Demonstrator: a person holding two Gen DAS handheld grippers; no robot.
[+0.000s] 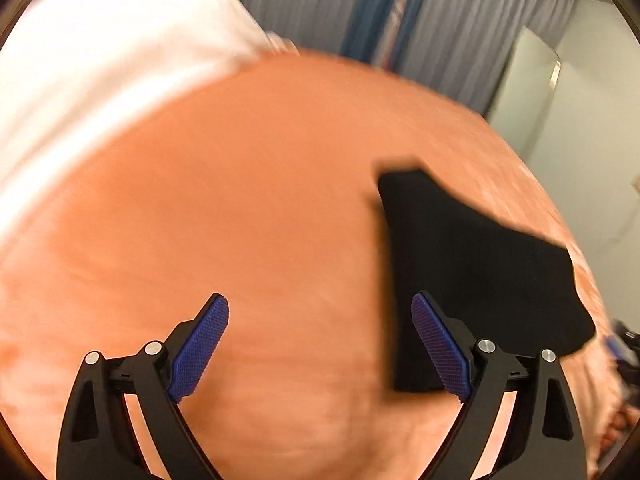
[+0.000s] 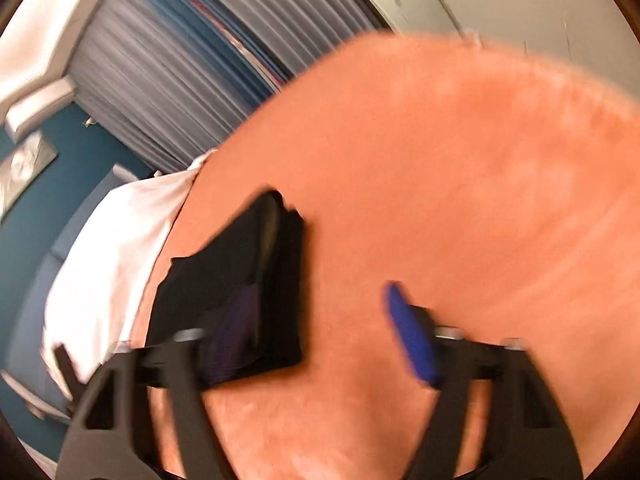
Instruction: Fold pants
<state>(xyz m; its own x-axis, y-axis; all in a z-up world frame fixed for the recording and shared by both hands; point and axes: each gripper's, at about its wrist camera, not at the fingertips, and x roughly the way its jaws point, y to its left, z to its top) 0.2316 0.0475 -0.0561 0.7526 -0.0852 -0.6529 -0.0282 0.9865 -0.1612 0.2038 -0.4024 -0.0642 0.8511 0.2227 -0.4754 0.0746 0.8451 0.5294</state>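
Here, surroundings: white bedding (image 1: 100,60) and grey pleated curtains (image 1: 460,20) border the orange blanket (image 1: 240,200).
Pants (image 1: 472,264): black, folded into a compact stack on the blanket; long axis runs away from the camera in both views.
Left gripper (image 1: 320,348): spread wide, empty, pants beside its right finger.
Right gripper (image 2: 320,336): spread wide, empty, blurred; left finger overlaps the pants.

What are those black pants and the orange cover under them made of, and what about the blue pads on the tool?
The pants look like soft matte black cloth, lying in limp folded layers. The orange cover seems a plush, slightly fuzzy fabric, though blur hides the weave. The pads look like blue rubber or plastic with a fine grid texture, on black plastic jaws.
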